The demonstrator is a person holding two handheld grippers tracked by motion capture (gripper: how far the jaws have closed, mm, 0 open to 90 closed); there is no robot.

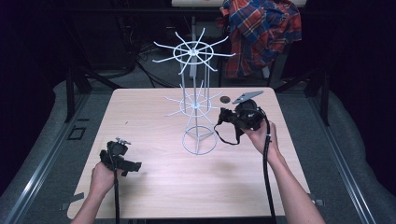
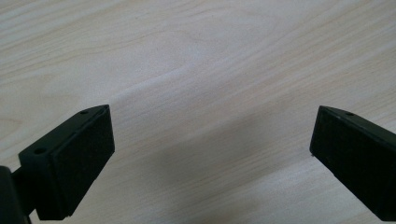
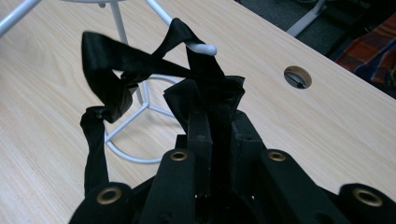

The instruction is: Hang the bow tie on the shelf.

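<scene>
- Right tongs clamped on a black strap, looped over a white wire rack arm, mid-bench.
- Left tongs apart (nothing between), near left edge, open wood around.

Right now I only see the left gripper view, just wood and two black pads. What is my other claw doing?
Observer: Your right claw is shut on a black fabric strap.
Operator: Is the strap hooked on anything?
Observer: Yes, it is looped over one arm tip of the white wire spinning rack.
Operator: Is my left claw close to that rack?
Observer: No. The left claw is open near the front left of the pale wooden table, well apart from the rack.
</scene>
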